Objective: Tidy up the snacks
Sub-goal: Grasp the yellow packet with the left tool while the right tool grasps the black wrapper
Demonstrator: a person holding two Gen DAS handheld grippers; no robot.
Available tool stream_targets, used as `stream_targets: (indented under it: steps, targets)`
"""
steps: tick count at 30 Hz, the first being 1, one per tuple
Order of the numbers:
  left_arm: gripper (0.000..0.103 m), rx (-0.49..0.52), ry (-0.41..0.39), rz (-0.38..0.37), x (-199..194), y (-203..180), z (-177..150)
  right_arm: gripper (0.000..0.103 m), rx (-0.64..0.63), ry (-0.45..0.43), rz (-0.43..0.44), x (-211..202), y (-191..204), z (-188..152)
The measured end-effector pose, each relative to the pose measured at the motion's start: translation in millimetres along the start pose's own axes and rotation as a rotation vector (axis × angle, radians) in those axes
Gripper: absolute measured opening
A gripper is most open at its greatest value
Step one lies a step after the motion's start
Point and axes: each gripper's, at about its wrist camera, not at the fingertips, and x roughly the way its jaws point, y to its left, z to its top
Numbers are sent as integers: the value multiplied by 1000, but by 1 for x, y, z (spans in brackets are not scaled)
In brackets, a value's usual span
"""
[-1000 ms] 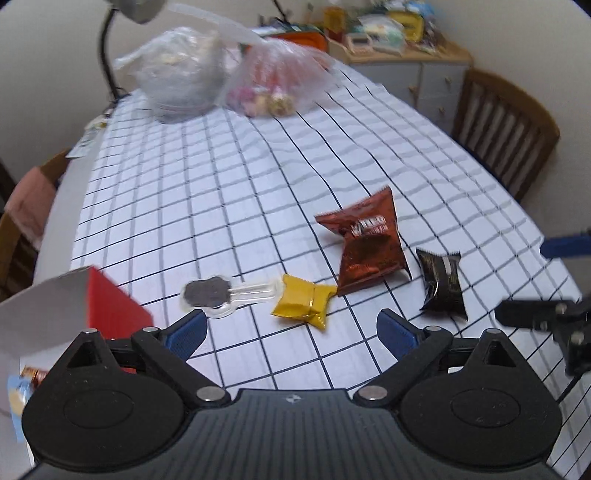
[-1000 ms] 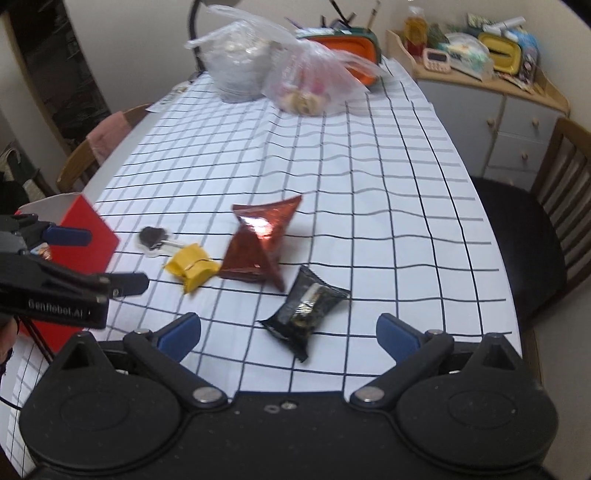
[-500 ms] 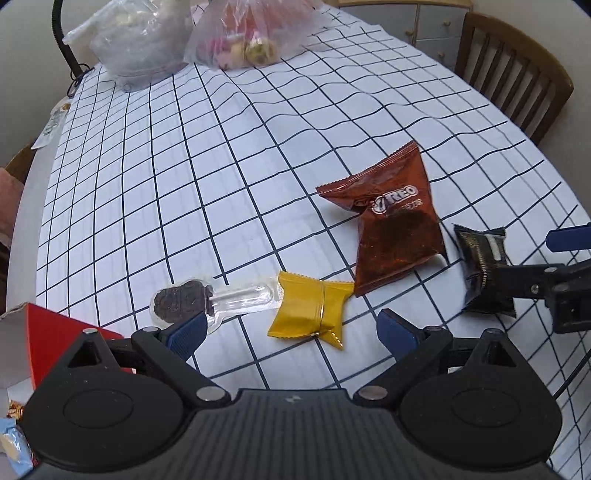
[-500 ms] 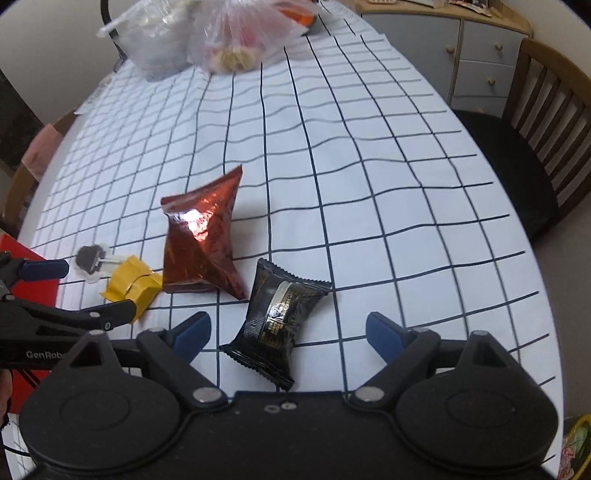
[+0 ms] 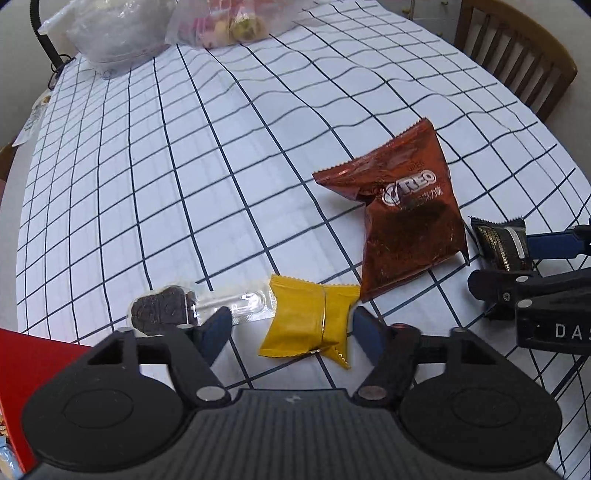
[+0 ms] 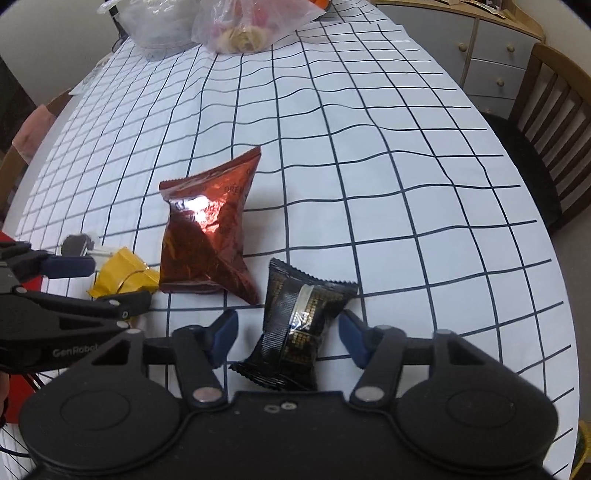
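Observation:
A yellow snack packet [image 5: 306,317] lies on the checked tablecloth between the blue fingertips of my left gripper [image 5: 291,326]. The jaws are closing; the left pad still stands clear of the wrapper. A black snack packet [image 6: 299,317] lies between the fingertips of my right gripper [image 6: 288,330], whose jaws are also closing, with small gaps on both sides. A brown-red Oreo packet [image 5: 406,221] rests on the cloth between the two. A clear-wrapped dark cookie on a stick [image 5: 162,310] touches the yellow packet's left end. Both grippers point steeply down.
A red box [image 5: 33,358] stands at the near left. Two plastic bags [image 6: 243,26] of snacks sit at the table's far end. A wooden chair [image 6: 554,129] and a grey cabinet [image 6: 491,48] are on the right, beyond the table edge.
Both grippers have come down closer to the table, the left over the yellow packet and the right over the black one. Both pairs of jaws have narrowed from wide open.

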Motion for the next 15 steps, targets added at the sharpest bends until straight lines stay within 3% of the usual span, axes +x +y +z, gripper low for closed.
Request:
stream_targets:
  steps: [6, 15]
  targets:
    - [48, -8, 4, -26, 2, 0, 0, 36, -23, -3, -22, 2, 3, -2]
    - [40, -55, -3, -26, -3, 2, -3, 31, -31, -20, -15, -5, -1, -8]
